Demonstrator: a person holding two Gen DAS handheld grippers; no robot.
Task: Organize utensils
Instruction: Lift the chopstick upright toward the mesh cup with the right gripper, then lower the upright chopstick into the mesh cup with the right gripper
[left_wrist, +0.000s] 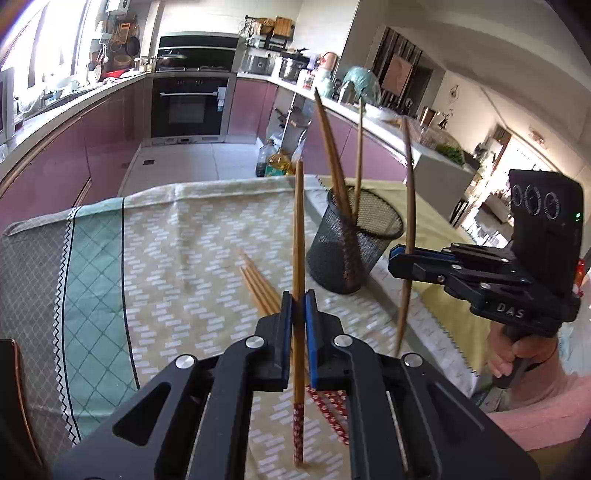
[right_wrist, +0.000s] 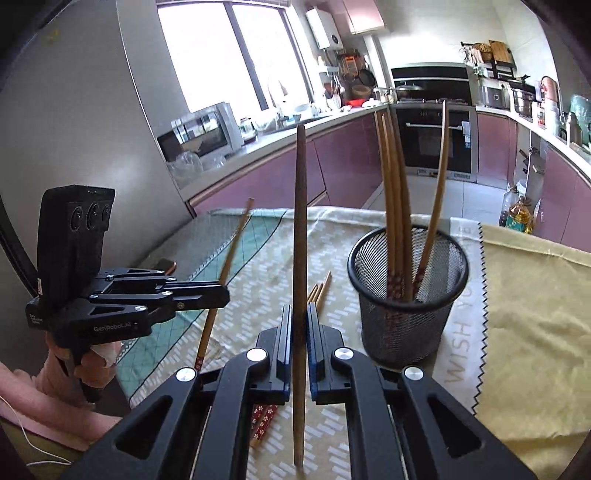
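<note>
Holding one chopstick in each claw, we have both sticks clear of the cloth. Left claw (left_wrist: 298, 295) is clenched on a pale chopstick (left_wrist: 298, 229), gripped near mid-length, nearly upright, its red patterned end hanging below the pads. Right claw (right_wrist: 299, 310) is clenched on a darker chopstick (right_wrist: 300, 221), also upright, blunt end down.

Judgement on the step: delivery to the mesh cup (right_wrist: 406, 295). The cup stands just right of the right claw, so we would take that stick first. Bring the lower end over the rim, keep the stick near vertical, lower until the tip is well inside the mesh, then release. The sticks already leaning in the cup fan outward, so we should aim for the free side of the opening to avoid knocking them. The cup looks light; a sideways push on the rim could tip it. The left stick should wait well apart so the claws do not cross.

Task things: several chopsticks (right_wrist: 393, 206) stand in the cup, patterned ends down. A small bundle of loose chopsticks (left_wrist: 258, 288) lies on the patterned cloth (left_wrist: 177, 258) over the counter, between the claws and the cup, patterned ends toward us.
</note>
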